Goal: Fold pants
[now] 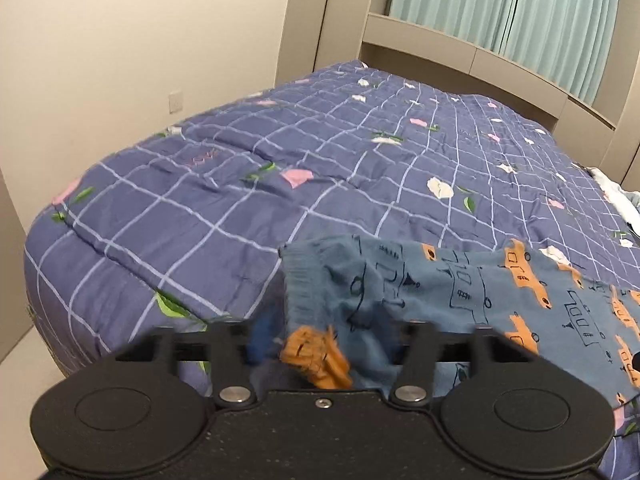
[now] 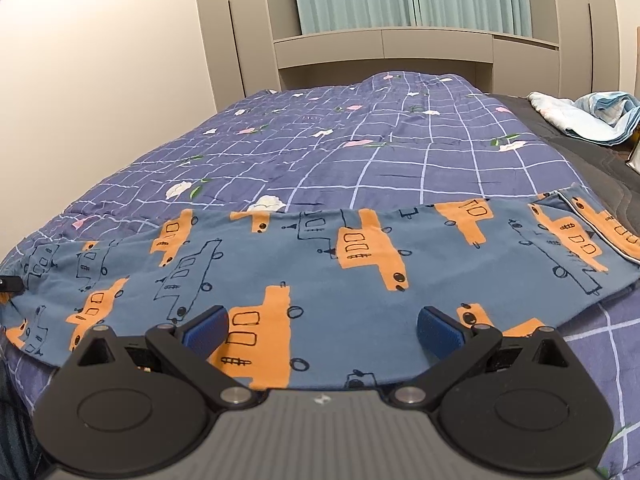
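Note:
The pants [image 2: 320,264] are blue with orange and outlined vehicle prints. They lie stretched sideways across the near part of the bed. My right gripper [image 2: 322,330] is open just above the cloth near its front edge, blue pads [image 2: 208,328] apart, holding nothing. In the left wrist view my left gripper [image 1: 316,352] is shut on the pants [image 1: 460,292] at their bunched waistband end, which is lifted off the quilt and drapes away to the right. The fingertips are hidden by the cloth.
The bed is covered by a purple checked quilt [image 2: 360,140] with flowers. A heap of light blue and white laundry [image 2: 588,112] lies at the far right. A headboard shelf [image 2: 384,48] and green curtains stand behind. A wall is on the left.

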Demonstrator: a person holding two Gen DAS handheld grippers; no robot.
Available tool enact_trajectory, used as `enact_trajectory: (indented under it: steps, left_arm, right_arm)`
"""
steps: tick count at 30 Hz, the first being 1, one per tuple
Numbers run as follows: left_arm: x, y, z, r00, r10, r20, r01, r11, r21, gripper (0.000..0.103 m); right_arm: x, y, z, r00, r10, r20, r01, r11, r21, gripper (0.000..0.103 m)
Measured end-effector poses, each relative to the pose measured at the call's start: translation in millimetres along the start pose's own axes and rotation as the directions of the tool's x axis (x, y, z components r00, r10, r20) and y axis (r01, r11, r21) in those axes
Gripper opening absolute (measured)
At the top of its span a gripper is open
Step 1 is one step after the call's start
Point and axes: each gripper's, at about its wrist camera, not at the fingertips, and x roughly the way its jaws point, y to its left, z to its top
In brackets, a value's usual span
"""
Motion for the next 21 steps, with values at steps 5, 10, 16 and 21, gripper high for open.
enact_trajectory:
  steps: [5, 10, 16, 21]
  left_arm:
    - [-7.5, -13.9, 6.0, 0.996, 0.055, 0.073, -0.058, 0.997, 0.047, 0.094]
    - [-4.3, -46.2, 13.3, 0.993, 0.020, 0.114, -0.032, 0.994, 0.104, 0.102]
    - [16.2, -110.5, 18.1, 0.987, -0.143, 0.069, 0.128, 0.974, 0.188, 0.102]
    - [35.5, -173.3, 13.2, 0.963, -0.270, 0.021, 0.255, 0.929, 0.268, 0.102]
  right_arm:
    - [-4.0, -10.4, 1.6, 1.000, -0.008, 0.024, 0.008, 1.000, 0.013, 0.103]
    - [-13.2, -34.7, 2.7, 0.997, -0.058, 0.054, 0.056, 0.998, 0.043, 0.103]
    - [-29.2, -80.0, 4.4, 0.985, -0.144, 0.090, 0.132, 0.983, 0.125, 0.103]
    - [-36.6, -125.8, 5.4, 0.979, -0.191, 0.066, 0.174, 0.962, 0.210, 0.103]
